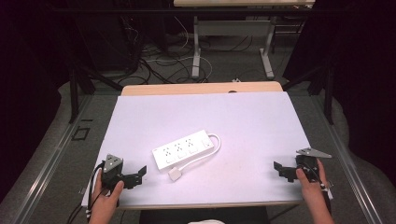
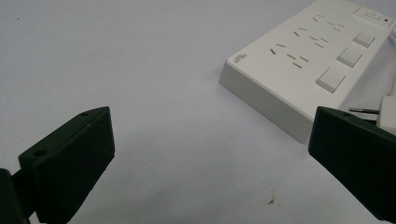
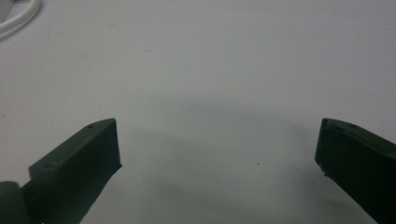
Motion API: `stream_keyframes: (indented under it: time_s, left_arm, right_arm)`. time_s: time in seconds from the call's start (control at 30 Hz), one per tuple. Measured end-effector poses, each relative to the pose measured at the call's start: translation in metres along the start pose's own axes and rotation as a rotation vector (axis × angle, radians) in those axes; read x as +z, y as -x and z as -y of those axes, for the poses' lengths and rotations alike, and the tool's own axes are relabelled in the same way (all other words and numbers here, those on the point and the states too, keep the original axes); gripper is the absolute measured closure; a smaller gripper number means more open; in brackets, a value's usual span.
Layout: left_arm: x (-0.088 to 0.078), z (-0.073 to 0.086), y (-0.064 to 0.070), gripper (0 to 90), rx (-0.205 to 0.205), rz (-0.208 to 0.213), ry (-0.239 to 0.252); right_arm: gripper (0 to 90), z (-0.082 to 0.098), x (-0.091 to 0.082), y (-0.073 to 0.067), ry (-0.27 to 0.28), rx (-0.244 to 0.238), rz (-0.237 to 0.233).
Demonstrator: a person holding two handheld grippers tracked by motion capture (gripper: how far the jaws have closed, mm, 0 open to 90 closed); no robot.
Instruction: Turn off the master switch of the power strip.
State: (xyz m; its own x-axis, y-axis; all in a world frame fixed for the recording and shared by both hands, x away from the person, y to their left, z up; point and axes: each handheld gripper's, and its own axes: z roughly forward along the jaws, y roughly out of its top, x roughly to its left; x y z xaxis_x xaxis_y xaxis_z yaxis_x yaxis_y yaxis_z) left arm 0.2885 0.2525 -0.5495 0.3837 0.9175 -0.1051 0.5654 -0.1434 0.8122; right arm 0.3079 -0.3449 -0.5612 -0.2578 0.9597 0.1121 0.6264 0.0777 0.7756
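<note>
The power strip (image 1: 183, 150) lies near the middle of the white tabletop (image 1: 243, 121), slanted, with its switch end toward the far right; it is white, with three socket groups and a row of square buttons along one long edge. The left tool (image 1: 138, 176) rests at the near left edge of the tabletop in the person's left hand (image 1: 106, 198), its jaws spread wide with nothing between them; in the left gripper view the strip's near end sits ahead and to the right of those jaws, apart from them. The right tool (image 1: 282, 170) rests at the near right edge in the right hand (image 1: 312, 186), jaws likewise wide apart and empty, over bare white surface in the right gripper view. The strip's white cable (image 1: 205, 154) loops out from its far end, runs back along its near side and ends in a white plug (image 1: 175, 174) lying just in front of the strip, between it and the left tool. The strip is nearer the left tool and well apart from the right one. Nothing stands between either tool and the strip.
</note>
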Motion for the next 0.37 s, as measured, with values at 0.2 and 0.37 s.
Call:
stream_keyframes:
  time_s: [0.2, 0.37]
  left_arm:
    - [0.0000, -0.0001, -0.0002, 0.7, -0.002, 0.001, -0.005]
    - [0.0005, -0.0006, -0.0003, 0.7, 0.003, -0.001, -0.004]
  right_arm:
    - [0.0, 0.0001, 0.0005, 0.0003, -0.005, -0.002, 0.003]
    - [0.0, 0.0002, 0.0001, -0.0002, -0.004, -0.002, 0.000]
